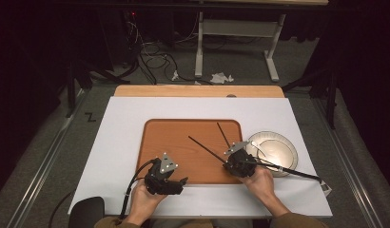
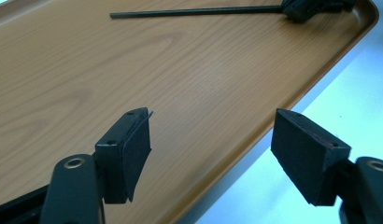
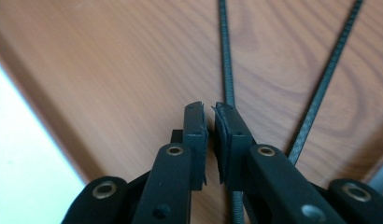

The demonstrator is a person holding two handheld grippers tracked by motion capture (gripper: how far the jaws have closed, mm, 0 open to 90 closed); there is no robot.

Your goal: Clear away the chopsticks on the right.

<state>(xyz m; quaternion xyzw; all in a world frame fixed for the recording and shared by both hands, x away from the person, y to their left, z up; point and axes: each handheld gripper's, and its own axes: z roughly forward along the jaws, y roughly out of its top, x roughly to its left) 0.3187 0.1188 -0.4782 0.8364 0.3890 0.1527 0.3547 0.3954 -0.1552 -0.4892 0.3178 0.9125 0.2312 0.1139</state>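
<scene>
The right gripper (image 3: 209, 109) has its fingers (image 3: 195, 130) drawn together, with only a sliver of light between the pads and nothing caught in that gap. They hang low over the wooden tray (image 3: 110, 70). A thin black stick (image 3: 225, 56) runs straight out ahead of them, but it passes beneath the right-hand finger rather than between the two. A second stick (image 3: 329, 70) lies a little further to that same side and slants away. Off to the other side of the fingers the tray's rim gives way to the white bench (image 3: 21, 154).

The left gripper (image 2: 210, 121) waits with its fingers (image 2: 133, 149) wide apart and empty, straddling the near rim of the tray. The first stick lies well beyond them.

Farther out, just beyond the right gripper's outer side, a pale plate (image 1: 283, 142) sits on the bench beside the tray.

The step in hand looks like picking the nearer stick off the tray, and this closure seems to have missed it. The next move likely calls for parting the fingers, shifting sideways until the stick sits between the pads, dropping to the tray surface and closing squarely. The stick is so thin that a slight offset would let it slip out.
</scene>
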